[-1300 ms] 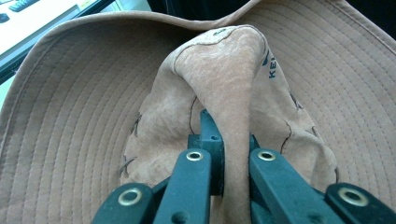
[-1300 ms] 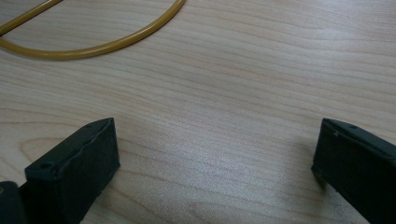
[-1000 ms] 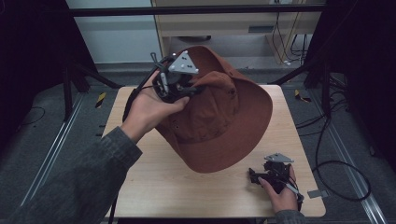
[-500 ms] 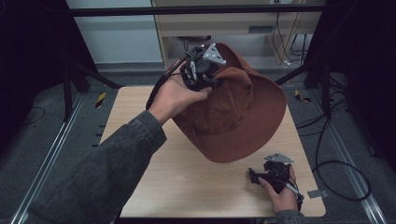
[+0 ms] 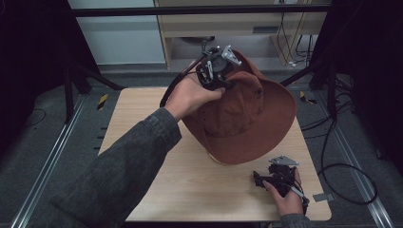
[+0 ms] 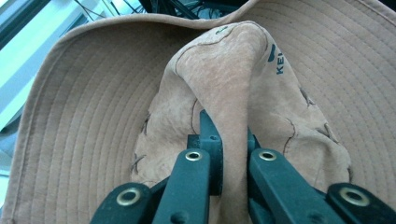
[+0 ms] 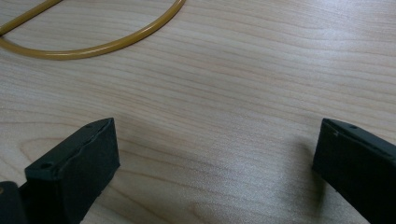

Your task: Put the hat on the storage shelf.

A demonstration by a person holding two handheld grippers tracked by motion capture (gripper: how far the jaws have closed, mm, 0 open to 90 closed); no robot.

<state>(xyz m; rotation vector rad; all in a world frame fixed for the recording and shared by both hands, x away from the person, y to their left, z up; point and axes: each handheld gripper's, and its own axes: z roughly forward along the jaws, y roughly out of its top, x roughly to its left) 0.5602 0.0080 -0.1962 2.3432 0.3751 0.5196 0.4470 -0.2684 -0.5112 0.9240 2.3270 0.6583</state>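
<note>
Pale wooden table [image 5: 157, 156], one brown wide-brimmed hat [image 5: 247, 114], two grippers. Left gripper [image 5: 223, 80] clamped on the hat's crown fold, arm stretched forward, hat tilted with near brim on the table. Right gripper [image 5: 259, 179] spread wide, resting low just beside that brim; one yellow cord loop [image 7: 93, 44] nearby.

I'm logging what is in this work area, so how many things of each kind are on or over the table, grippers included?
Brown hat: 1
Yellowish cord loop: 1
Grippers: 2, the left gripper pinching the hat's crown, the right gripper open at the table
Total: 4
</note>
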